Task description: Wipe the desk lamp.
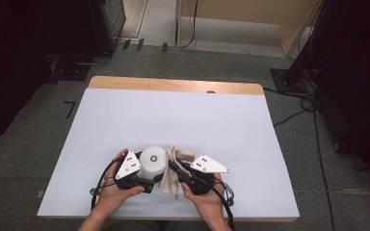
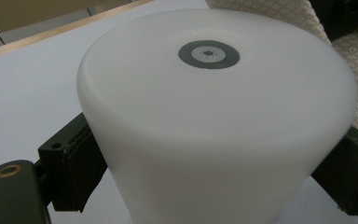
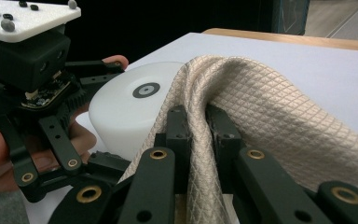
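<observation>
White cup [image 1: 153, 162] upside down near the worktop's [image 1: 173, 120] front edge, clamped at its sides in our left hand-held gripper [image 1: 144, 178], beige quilted cloth [image 1: 174, 166] touching the cup's right side, pinched tight in our right hand-held gripper [image 1: 173, 167]

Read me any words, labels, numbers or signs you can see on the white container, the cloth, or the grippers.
There is none to read.
White container: no text; its top bears a grey ring mark around a dark dot, a symbol and not lettering.
Beige cloth: a woven diamond pattern, no label.
Left gripper and right gripper: no print; the plates carry plain dark dots.
</observation>
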Demonstrator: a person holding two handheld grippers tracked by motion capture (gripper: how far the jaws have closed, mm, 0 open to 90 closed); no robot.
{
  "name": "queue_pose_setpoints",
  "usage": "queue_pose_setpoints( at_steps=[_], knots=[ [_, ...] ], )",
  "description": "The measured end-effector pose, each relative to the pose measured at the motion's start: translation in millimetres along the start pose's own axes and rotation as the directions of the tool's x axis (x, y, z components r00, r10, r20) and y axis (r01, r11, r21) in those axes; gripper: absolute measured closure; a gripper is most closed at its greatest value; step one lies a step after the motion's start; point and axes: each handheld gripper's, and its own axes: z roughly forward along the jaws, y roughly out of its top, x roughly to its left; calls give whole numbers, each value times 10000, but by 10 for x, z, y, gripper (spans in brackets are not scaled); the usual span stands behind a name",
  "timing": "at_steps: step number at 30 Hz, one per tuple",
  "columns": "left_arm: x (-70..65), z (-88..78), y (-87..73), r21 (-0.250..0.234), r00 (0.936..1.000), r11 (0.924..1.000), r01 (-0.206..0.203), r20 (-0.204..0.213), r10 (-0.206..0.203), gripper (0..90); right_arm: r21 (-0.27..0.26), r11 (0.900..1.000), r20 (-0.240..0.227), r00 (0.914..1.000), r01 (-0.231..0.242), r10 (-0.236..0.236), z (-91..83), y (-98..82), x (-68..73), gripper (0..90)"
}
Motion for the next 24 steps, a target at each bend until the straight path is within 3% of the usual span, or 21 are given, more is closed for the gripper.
queue_pose_setpoints(
  at_steps=[2,7,10,13,18,22,24],
  knots=[
    [-1,0,1,6,10000,10000,-8,-7,8,85,-17,10000,-39,10000,-62,62,16,-26,-20,812],
    [-2,1,0,-5,10000,10000,-5,-31,5,85,679,9973,274,9993,-264,246,137,-199,-67,812],
    [-4,2,2,-10,10000,10000,-3,-34,3,84,1399,9890,549,9977,-476,403,241,-351,-109,812],
    [-1,1,0,-31,10000,10000,-55,-28,55,82,1784,9820,641,9966,-626,519,300,-431,-152,809],
    [-22,-17,17,28,9997,9999,147,-185,-146,75,1754,9819,956,9938,-722,560,272,-408,-198,808],
    [-35,-55,60,-105,9965,9965,835,-59,-835,25,1597,9829,1223,9898,-921,729,223,-385,-259,807],
    [-92,-66,100,-121,9949,9957,919,-410,-923,6,1540,9831,1300,9884,-989,791,203,-372,-280,806]
  ],
)
